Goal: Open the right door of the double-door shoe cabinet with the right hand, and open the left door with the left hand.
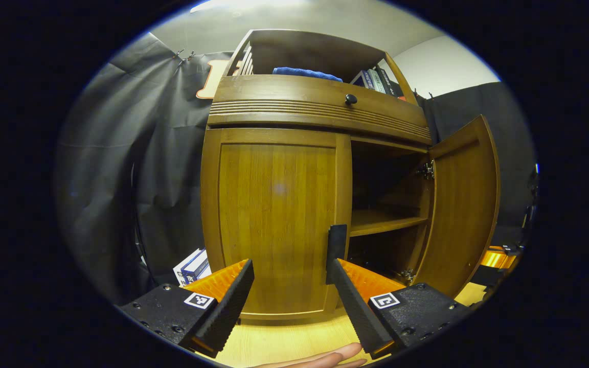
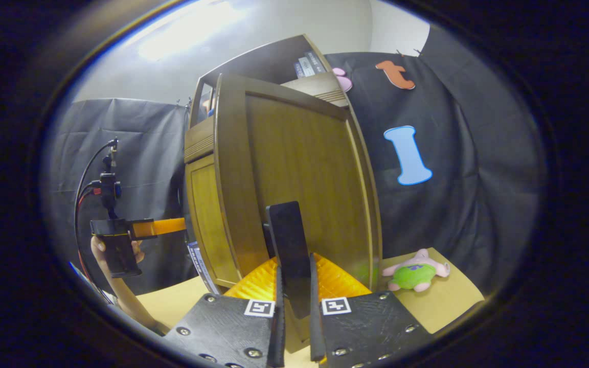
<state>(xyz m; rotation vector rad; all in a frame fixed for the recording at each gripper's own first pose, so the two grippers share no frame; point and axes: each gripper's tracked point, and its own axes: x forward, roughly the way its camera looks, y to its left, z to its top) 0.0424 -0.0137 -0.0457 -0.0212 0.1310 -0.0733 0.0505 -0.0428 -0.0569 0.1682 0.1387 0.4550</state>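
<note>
Black-curtained booth, wooden shoe cabinet [image 1: 320, 102] on a pale tabletop [image 1: 284, 342].

Right gripper [image 2: 294, 306] clamped on the dark handle [image 2: 288, 240] of the right door [image 2: 304, 174], already swung wide. Left gripper [image 1: 289, 291] spread apart, just short of the left door [image 1: 274, 214], its handle [image 1: 336, 253] by the right-hand finger. Halfway done, by the look of it; left door still shut.
</note>
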